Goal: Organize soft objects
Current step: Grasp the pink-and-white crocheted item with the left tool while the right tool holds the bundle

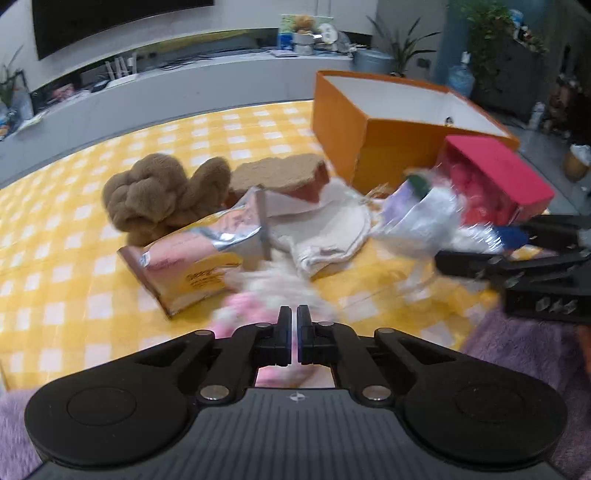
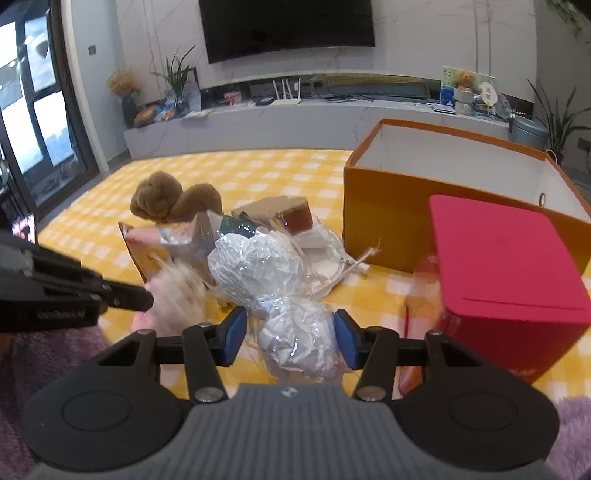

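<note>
Surface: a table (image 2: 280, 162) under a yellow-and-white checked cloth carries everything.
Boxes: two. One large orange box (image 2: 388, 218), open at the top with a white inside, stands toward the far right of the table. One smaller red box (image 2: 509, 273) stands just in front of it, nearer the front right edge.
Soft objects: one brown plush toy (image 1: 162, 195) toward the far left of the pile; one brown-topped sponge-like block (image 1: 284, 173) just right of it; one folded cream cloth (image 1: 325, 229) in front of the block; one pink-and-white fluffy item (image 1: 266, 295), blurred, nearest the front edge.
Packages: one shiny pink-and-yellow snack bag (image 1: 199, 258) lying beside the plush toy; one clear crinkled plastic bag (image 2: 295, 332) with white stuffing, in the middle of the table.
Left hand-held gripper (image 1: 293, 321): clenched, its fingers nearly touching, just above the pink-and-white fluffy item; whether it pinches the fluff cannot be told.
Right hand-held gripper (image 2: 290, 336): grasping the near end of the clear plastic bag, one blue pad (image 2: 234, 336) on each side.
Left wrist view only: the red box is open on its side with red contents visible; the right hand-held gripper comes in from the right edge.
Right wrist view only: the red box's closed top; the left hand-held gripper coming in from the left beside the fluffy item; a television (image 2: 291, 26) on the far wall.
</note>
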Demonstrator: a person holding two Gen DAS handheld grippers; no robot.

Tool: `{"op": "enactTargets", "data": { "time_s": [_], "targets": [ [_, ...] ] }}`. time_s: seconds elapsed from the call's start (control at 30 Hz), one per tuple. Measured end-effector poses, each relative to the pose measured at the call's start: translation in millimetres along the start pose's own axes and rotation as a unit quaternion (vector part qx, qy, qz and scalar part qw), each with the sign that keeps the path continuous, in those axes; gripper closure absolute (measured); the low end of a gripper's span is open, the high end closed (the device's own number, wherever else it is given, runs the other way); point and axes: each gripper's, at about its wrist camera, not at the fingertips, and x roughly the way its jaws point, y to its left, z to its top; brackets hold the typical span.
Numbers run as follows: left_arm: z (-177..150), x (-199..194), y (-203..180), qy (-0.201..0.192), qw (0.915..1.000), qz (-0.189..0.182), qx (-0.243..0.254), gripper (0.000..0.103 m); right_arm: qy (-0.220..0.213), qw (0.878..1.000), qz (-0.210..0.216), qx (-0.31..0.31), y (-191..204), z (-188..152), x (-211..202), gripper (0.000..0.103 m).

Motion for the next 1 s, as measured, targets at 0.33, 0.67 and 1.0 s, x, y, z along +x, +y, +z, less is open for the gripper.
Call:
{"op": "enactTargets", "data": {
  "time_s": [0.33,0.67,1.0],
  "targets": [
    [-1.7,-3.2,-7.6,0.030,0.9954,-0.004,0.091,0.047,0.013,1.000,0.008,0.024,-5.9,-12.4,-10.8,0.051],
    [3.9,42.1,-45.9,0.089,0.9672,0.046,0.233,0.036,0.038,0.997,0.007,0.064,-19.3,-20.5,4.5,0.051],
    [13.1,83.5,-37.0,0.155,0.9706,0.031,0.182,0.021,0.063,0.995,0.006,0.074,-22.2,-22.2,23.4,0.050]
  ]
}}
